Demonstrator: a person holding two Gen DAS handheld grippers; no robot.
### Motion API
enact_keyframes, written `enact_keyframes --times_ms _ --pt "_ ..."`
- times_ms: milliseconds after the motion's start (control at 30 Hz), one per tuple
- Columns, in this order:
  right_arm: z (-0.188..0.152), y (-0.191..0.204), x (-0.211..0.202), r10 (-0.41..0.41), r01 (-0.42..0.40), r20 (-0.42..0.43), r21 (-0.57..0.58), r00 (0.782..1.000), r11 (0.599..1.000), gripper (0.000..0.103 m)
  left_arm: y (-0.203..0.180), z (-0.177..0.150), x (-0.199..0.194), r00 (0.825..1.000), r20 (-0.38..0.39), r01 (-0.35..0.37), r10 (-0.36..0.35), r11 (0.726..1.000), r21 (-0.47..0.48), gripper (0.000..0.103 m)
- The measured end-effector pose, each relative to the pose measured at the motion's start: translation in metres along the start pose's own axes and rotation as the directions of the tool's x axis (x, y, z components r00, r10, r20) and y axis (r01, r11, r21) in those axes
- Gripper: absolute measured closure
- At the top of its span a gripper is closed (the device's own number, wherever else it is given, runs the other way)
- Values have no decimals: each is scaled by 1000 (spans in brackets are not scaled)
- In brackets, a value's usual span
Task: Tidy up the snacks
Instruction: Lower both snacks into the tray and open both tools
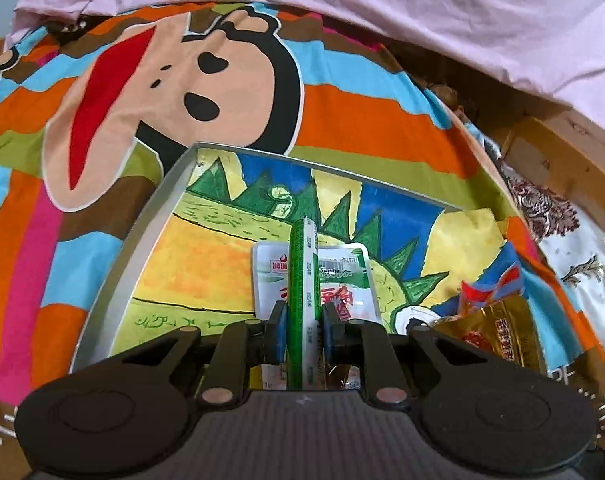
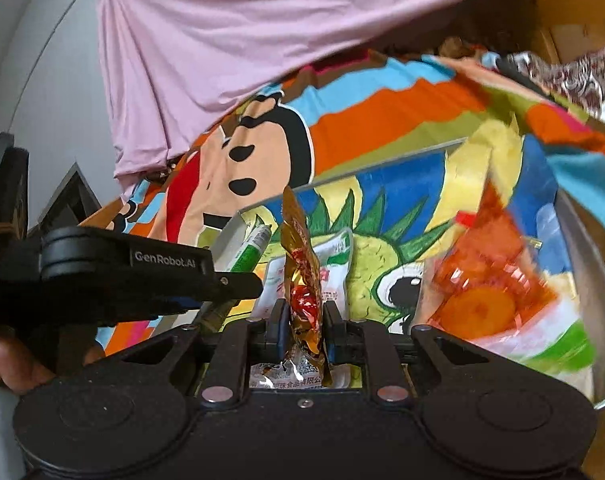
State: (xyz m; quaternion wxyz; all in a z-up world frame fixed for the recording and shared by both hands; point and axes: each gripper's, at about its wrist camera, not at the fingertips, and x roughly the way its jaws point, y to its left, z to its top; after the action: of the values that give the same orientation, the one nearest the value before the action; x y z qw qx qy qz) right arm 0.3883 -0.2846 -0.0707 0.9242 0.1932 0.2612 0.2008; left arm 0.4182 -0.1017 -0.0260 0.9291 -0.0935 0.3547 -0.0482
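My left gripper (image 1: 304, 330) is shut on a green-and-white snack packet (image 1: 302, 280) held edge-on above a metal tray (image 1: 142, 248) lined with a dinosaur drawing. A white-and-green snack pack (image 1: 342, 280) lies flat in the tray below it. My right gripper (image 2: 304, 330) is shut on a gold-and-red snack packet (image 2: 302, 264), held upright over the same tray (image 2: 594, 320). The left gripper (image 2: 206, 276) with its green packet (image 2: 254, 246) shows at the left of the right wrist view. An orange snack bag (image 2: 490, 276) lies in the tray's right part.
The tray rests on a bright cartoon-monkey bedsheet (image 1: 182, 92). A pink cloth (image 1: 422, 12) lies beyond it. A gold packet (image 1: 498, 340) and a red-blue wrapper (image 1: 490, 292) show at the tray's right in the left wrist view. Wooden furniture (image 1: 562, 152) stands at far right.
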Motion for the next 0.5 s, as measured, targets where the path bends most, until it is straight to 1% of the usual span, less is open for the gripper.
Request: enact_keyframes --times_ms 133,200,333,400,500 --pt "2 1 2 -12 12 -3 9 1000 1000 80 0 -1 8 1000 -13 -2 2 1000 0 84" --pt "4 2 0 -18 18 5 -2 1000 1000 73 -1 -1 10 1000 -13 -10 10 1000 7 84" --pt "7 2 -4 -22 22 23 -13 1000 1000 65 0 1 9 1000 5 -13 13 1000 -5 83" --pt "9 4 -7 -35 36 40 -30 999 999 52 0 3 7 1000 13 -9 9 1000 -16 82" --pt "13 4 -12 -47 50 70 -45 996 998 45 0 5 5 1000 20 -11 11 1000 -16 77"
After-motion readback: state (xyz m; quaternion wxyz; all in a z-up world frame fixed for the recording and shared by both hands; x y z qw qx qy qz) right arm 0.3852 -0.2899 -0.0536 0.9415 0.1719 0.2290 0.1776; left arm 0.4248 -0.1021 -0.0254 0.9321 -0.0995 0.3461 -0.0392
